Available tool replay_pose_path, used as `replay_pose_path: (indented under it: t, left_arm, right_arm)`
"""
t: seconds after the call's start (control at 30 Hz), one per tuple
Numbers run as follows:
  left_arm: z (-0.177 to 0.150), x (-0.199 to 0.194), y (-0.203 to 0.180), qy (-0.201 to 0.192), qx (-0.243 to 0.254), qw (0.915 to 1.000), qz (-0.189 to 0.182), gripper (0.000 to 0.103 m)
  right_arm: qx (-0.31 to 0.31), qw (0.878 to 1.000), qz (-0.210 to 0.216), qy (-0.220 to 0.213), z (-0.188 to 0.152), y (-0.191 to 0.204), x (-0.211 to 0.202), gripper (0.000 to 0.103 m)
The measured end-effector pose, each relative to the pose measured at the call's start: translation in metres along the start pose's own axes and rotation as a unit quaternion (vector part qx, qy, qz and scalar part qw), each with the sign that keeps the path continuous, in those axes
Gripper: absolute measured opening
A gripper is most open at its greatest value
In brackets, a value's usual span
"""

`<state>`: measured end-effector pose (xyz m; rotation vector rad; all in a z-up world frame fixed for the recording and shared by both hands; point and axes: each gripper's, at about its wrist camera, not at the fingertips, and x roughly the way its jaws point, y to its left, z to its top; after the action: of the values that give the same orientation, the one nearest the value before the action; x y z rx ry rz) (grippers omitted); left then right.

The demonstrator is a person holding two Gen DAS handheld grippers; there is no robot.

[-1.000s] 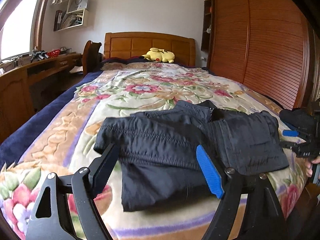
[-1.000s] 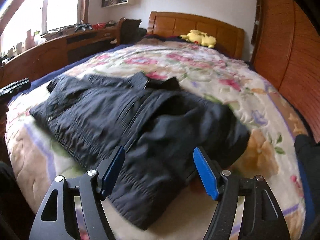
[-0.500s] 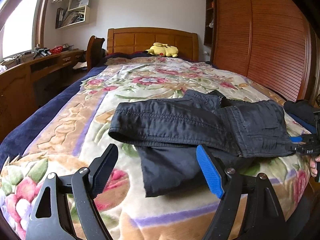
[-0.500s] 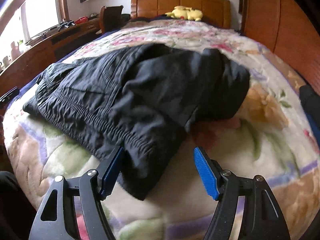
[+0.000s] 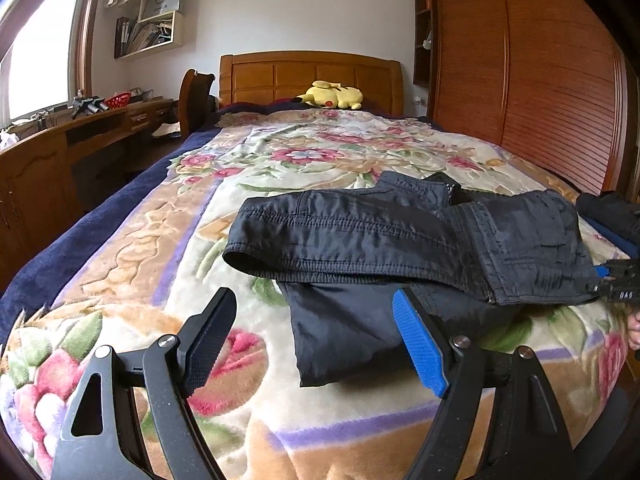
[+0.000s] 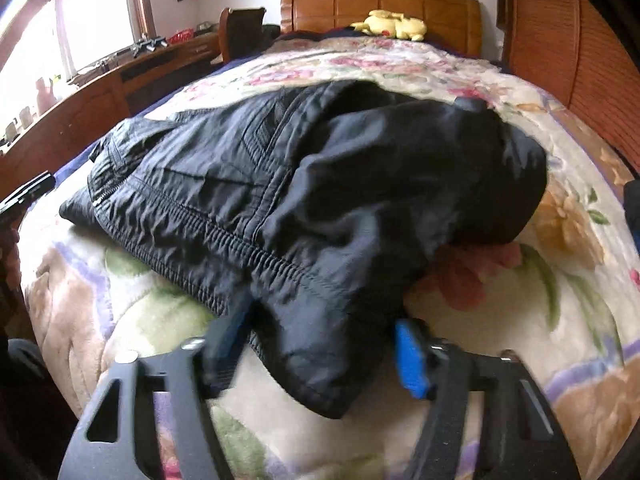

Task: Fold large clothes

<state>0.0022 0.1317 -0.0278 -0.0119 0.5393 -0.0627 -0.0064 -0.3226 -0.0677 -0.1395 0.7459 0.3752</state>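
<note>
Only your right wrist view showed the right claw (image 6: 320,344) spread wide around the black jacket's (image 6: 304,196) hem on the bed (image 6: 540,320), nearer than before; your left claw (image 5: 316,340) hung released.

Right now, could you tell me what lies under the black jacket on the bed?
The black jacket rests directly on the floral blanket. Its own lower layer sticks out below the folded top part. Whatever lies beneath the middle is covered and cannot be seen.
</note>
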Motion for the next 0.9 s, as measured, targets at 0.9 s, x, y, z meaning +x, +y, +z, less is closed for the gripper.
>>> replay_pose_path:
  t: [0.9]
  left_arm:
    - [0.025,0.025,-0.018,-0.003,-0.011,0.9993,-0.036,0.081]
  right_arm:
    - [-0.017,0.991,-0.091,-0.092,0.180,-0.037,0.040,0.006]
